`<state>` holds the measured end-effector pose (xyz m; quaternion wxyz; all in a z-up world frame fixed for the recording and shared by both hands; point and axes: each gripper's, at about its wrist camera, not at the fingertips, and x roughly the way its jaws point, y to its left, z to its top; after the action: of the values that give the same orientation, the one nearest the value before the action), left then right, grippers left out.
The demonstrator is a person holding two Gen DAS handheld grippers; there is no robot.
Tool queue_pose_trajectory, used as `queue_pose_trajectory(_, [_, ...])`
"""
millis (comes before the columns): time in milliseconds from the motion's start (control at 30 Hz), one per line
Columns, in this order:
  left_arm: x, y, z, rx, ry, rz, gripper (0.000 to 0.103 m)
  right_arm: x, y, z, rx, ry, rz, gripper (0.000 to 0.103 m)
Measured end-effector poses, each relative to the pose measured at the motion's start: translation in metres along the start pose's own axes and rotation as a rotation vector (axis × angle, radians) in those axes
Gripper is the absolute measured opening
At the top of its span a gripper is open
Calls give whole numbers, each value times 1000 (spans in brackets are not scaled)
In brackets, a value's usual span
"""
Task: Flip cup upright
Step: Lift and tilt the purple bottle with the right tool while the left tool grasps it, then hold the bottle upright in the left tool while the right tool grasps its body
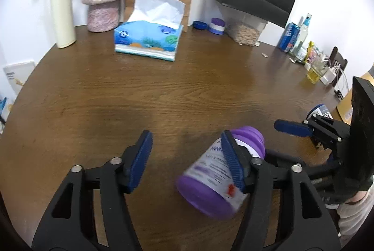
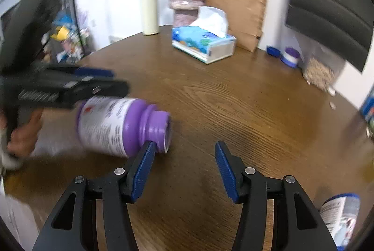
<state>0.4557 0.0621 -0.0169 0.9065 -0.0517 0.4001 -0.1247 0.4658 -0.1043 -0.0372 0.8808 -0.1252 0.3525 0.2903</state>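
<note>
Left wrist view: the purple cup (image 1: 210, 171) lies tilted on its side on the wooden table (image 1: 163, 92) — touching the spread left gripper's (image 1: 187, 159) right finger, ungrasped — while the right gripper (image 2: 184, 166) gapes beside its mouth.

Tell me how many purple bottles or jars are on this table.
2. The purple bottle lies on its side near the front, beside the left gripper, mouth open. A small purple-lidded jar stands at the back near the tissue box. Others may be hidden.
</note>
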Motion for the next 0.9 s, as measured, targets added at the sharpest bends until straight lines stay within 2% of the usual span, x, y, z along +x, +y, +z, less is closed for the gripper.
queue_pose_trajectory(100, [-15,-5,0,17,-19,-84,67,-3,-1,1,27,-21,3,59])
queue_pose_trajectory(167, [-24,-9,2,23,-34,-185,88,-10,-4,1,41,-34,-8,59])
queue_pose_trajectory(200, [-23,-12,4,26,-27,-230,89,-14,-6,1,46,-38,-14,59])
queue_pose_trajectory(233, [-19,-16,5,38,1,-255,89,-18,-7,1,48,-44,-22,59])
queue_pose_trajectory(333, [15,-36,2,142,188,-250,90,-34,-14,-4,53,-55,-72,59])
queue_pose_trajectory(400, [33,-41,-2,179,250,-204,85,-44,-20,-9,75,-58,-78,59])
queue_pose_trajectory(433, [41,-38,-3,168,265,-180,62,-49,-23,-12,85,-58,-76,59])
queue_pose_trajectory(533, [44,-34,-1,152,262,-177,60,-63,-25,-19,90,-59,-82,59])
queue_pose_trajectory(633, [30,-35,-1,148,204,-165,60,-71,-21,-18,83,-65,-83,59])
queue_pose_trajectory(700, [11,-32,2,136,135,-160,60,-77,-16,-14,86,-83,-75,59])
queue_pose_trajectory(767, [-16,-32,7,137,32,-140,60,-88,-12,-8,109,-125,-40,59])
queue_pose_trajectory(833, [-43,-30,12,140,-77,-104,60,-103,-11,2,158,-195,62,59])
queue_pose_trajectory(867, [-62,-30,12,139,-172,-60,60,-110,-10,9,197,-235,142,65])
queue_pose_trajectory(900, [-71,-31,10,142,-218,-43,60,-115,-10,16,228,-256,205,70])
